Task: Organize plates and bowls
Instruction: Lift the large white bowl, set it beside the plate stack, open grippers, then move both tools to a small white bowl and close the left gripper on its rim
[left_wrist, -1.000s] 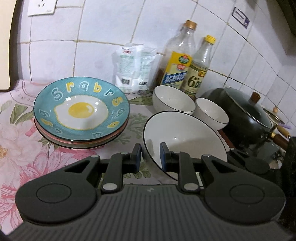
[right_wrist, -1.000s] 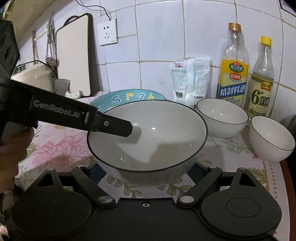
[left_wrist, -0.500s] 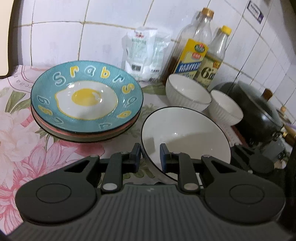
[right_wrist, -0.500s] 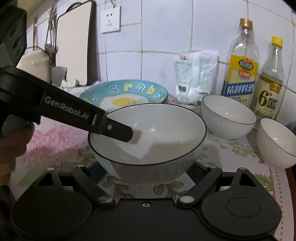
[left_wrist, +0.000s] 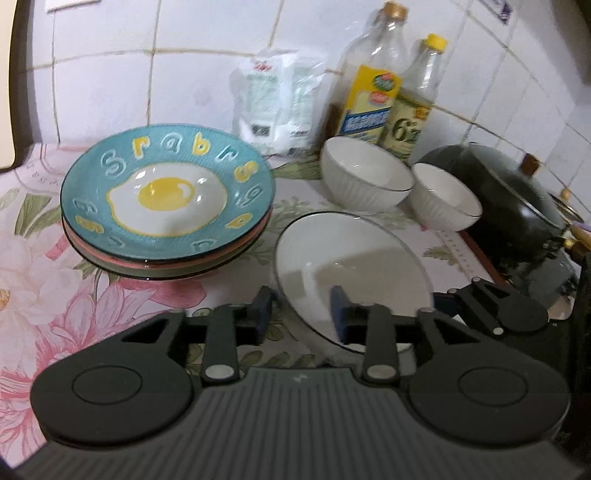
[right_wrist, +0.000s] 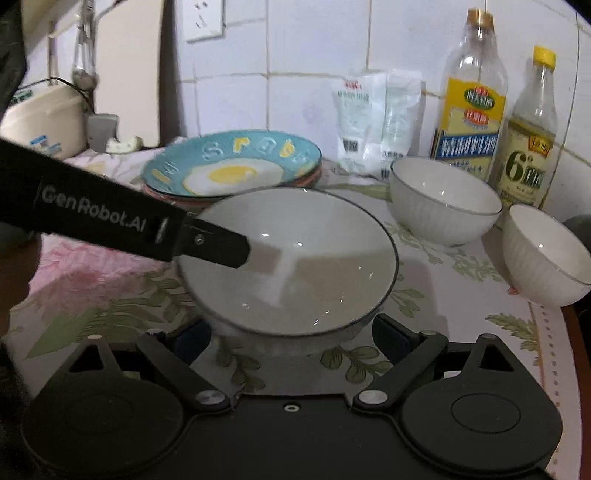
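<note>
- Covering the counter (left_wrist: 22, 236) with a floral cloth, with tiled wall close behind and a dark lidded pot (left_wrist: 517, 206) crowding the right end; open room mostly at the near left.
- Stacked already: egg-print plate (left_wrist: 166, 192) on top of the other plates, back left, seemingly finished.
- Tilted between both tools, near the front: large white bowl (right_wrist: 291, 258), apparently off the cloth and not yet nested.
- Reaching in from the left, left hand-held gripper (left_wrist: 301, 314) set astride the large bowl's near rim, one finger inside, one outside, a gap showing, so parted rather than pinching.
- Spread wide under the bowl's base, right hand-held gripper (right_wrist: 291, 332), fingers on either side without clear contact.
- Standing separately near the bottles: medium bowl (right_wrist: 443, 203) and small bowl (right_wrist: 543, 254), just beside each other; nesting probably left to do.
- Worth minding: sauce bottle (right_wrist: 469, 107) and vinegar bottle (right_wrist: 532, 136) directly behind those bowls.
</note>
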